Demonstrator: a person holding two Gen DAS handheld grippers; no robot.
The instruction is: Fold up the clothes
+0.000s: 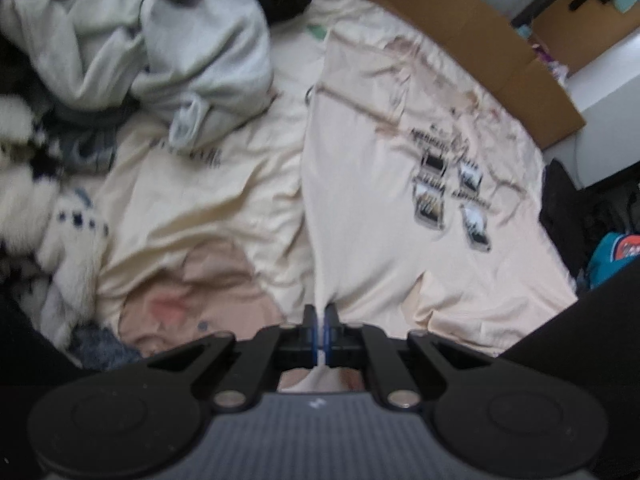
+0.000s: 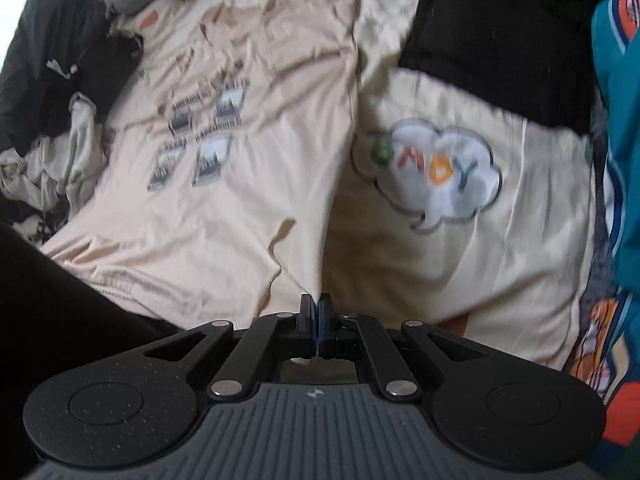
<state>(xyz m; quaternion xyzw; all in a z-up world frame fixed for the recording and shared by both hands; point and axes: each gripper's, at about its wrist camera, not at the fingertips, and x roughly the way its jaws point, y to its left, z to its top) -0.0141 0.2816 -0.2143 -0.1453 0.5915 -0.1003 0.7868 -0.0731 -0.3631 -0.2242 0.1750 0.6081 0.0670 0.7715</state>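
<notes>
A cream T-shirt (image 1: pixel 392 216) with a dark printed graphic lies spread on the bed, stretched toward me. My left gripper (image 1: pixel 321 312) is shut on its near hem at one corner, and the cloth rises in a taut fold into the jaws. In the right wrist view the same T-shirt (image 2: pixel 240 184) lies left of centre. My right gripper (image 2: pixel 317 304) is shut on the hem's other corner, where the fabric is pulled to a point.
A pile of white and grey clothes (image 1: pixel 140 48) lies far left on the bed. A cardboard box (image 1: pixel 480 40) stands beyond the shirt. A bedsheet with a cloud print (image 2: pixel 436 172) lies right of the shirt, with black clothing (image 2: pixel 492 52) behind and a teal garment (image 2: pixel 624 120) at the right edge.
</notes>
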